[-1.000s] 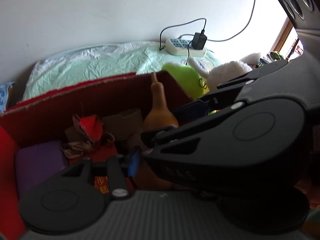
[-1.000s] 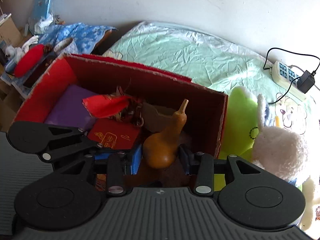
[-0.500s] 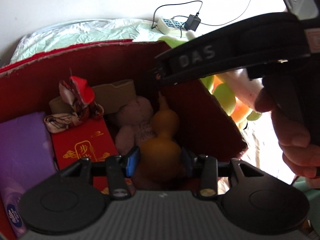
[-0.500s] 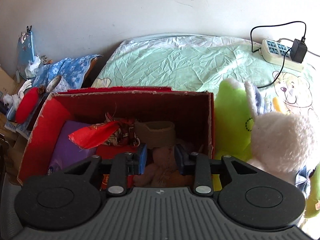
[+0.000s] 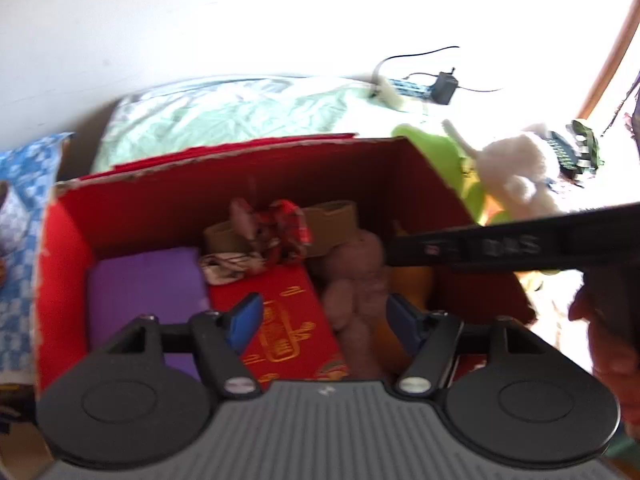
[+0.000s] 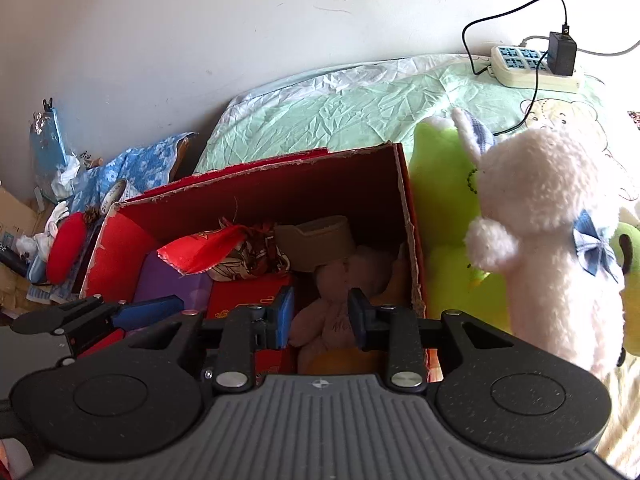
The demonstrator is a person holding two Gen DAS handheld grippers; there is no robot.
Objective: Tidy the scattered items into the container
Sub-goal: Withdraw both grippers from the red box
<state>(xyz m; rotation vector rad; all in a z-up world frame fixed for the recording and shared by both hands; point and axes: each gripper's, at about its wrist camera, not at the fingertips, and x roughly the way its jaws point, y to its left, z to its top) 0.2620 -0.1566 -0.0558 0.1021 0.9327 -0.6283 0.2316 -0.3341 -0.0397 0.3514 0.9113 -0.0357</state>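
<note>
Both hand-held grippers are hovering over the red box (image 6: pixel 404 200), which is sitting on the bed (image 6: pixel 352 108). Left hand-held gripper (image 5: pixel 326 320) is standing wide open, nothing between its blue pads (image 5: pixel 244 316); under and ahead of it the red packet (image 5: pixel 280 320) and the pink plush (image 5: pixel 356 280) are lying on the box floor. Right hand-held gripper (image 6: pixel 320 316) is open more narrowly, pads empty, pink plush (image 6: pixel 340 300) showing below the gap. In the left wrist view the right hand-held gripper (image 5: pixel 400 250) is crossing in from the right as a black bar. The gourd (image 5: pixel 412 284) is lying in the box's right end, beside the plush, partly hidden under that bar. Purple pack (image 5: pixel 144 292) is sitting at the left end; crumpled red cloth (image 6: pixel 204 248) and a cardboard piece (image 6: pixel 316 240) are lying toward the far wall. Outside, just right of the box, a green plush (image 6: pixel 444 200) and a white plush (image 6: pixel 548 220) are resting on the bed. Power strip (image 6: pixel 532 64) is lying far ahead by the wall.
</note>
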